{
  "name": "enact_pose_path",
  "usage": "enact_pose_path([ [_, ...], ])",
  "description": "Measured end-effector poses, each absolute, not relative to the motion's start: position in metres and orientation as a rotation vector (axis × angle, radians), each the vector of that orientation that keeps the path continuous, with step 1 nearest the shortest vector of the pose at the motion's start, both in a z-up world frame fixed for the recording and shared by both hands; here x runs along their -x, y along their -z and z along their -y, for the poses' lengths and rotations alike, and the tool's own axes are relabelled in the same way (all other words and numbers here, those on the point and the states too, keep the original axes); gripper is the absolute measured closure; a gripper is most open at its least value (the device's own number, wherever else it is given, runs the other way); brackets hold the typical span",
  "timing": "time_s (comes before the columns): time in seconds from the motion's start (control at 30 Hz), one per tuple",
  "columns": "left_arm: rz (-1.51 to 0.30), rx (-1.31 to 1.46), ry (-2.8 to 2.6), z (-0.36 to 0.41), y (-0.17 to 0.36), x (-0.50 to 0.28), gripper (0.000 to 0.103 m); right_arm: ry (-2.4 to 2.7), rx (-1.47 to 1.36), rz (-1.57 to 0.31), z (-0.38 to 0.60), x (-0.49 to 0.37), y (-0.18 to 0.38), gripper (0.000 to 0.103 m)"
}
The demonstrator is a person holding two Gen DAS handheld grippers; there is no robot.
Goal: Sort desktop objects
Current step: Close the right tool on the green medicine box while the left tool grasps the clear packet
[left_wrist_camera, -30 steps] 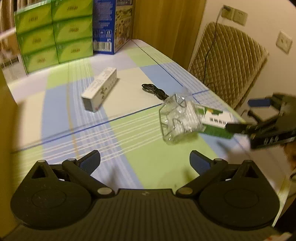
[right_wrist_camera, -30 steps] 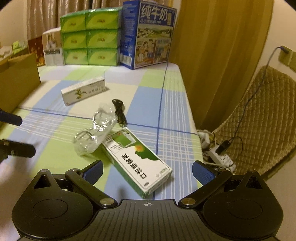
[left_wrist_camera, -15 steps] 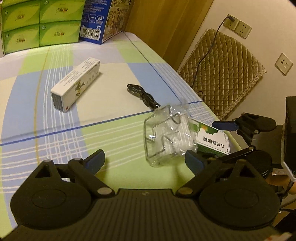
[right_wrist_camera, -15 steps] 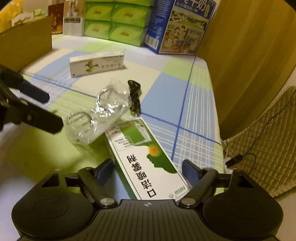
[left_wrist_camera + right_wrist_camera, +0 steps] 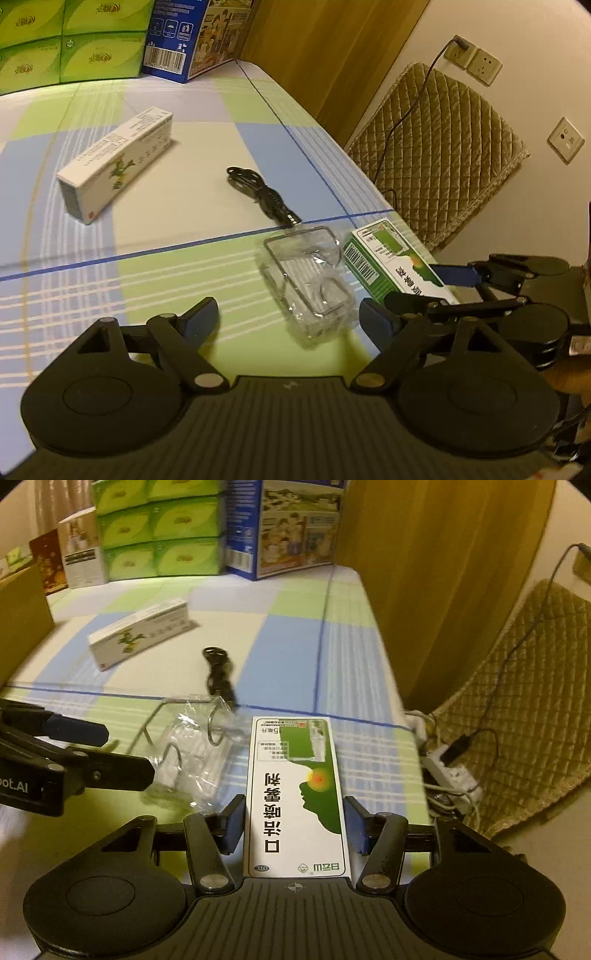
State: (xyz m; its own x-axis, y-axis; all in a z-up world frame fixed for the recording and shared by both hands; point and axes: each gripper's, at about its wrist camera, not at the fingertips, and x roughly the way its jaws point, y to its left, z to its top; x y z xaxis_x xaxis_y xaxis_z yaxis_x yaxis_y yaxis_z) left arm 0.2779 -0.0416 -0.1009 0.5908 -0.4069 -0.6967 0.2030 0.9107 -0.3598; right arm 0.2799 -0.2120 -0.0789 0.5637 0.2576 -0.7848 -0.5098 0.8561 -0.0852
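Green-and-white medicine carton (image 5: 295,794) being straddled between right gripper (image 5: 295,825) pads, not yet clamped; left gripper (image 5: 288,317) being held wide. Crinkled clear plastic packet (image 5: 192,760), just left, being risked: snagging likely during closure.

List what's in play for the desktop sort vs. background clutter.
In play: green-and-white box between right gripper fingers, clear plastic bag ahead of left gripper, long white box, black cable.

Background: green tissue packs, blue milk carton, quilted chair, wall sockets.
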Motion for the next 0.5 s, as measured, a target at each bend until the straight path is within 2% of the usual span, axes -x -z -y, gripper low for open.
enact_pose_path([
  [0.23,-0.856,0.237,0.338,0.060,0.109,-0.288,0.029,-0.469,0.329,-0.852,0.213,-0.279,0.082,0.050],
  [0.3,-0.849,0.222,0.325,0.062,0.109,-0.289,0.043,-0.478,0.345,-0.851,0.213,-0.279,0.086,0.050],
  [0.37,-0.851,0.189,0.320,0.063,0.108,-0.290,0.048,-0.488,0.361,-0.842,0.212,-0.278,0.089,0.049],
  [0.4,-0.856,0.162,0.322,0.063,0.108,-0.291,0.056,-0.492,0.368,-0.836,0.212,-0.278,0.090,0.049],
  [0.5,-0.866,0.109,0.315,0.063,0.108,-0.290,0.071,-0.499,0.374,-0.810,0.212,-0.277,0.090,0.048],
])
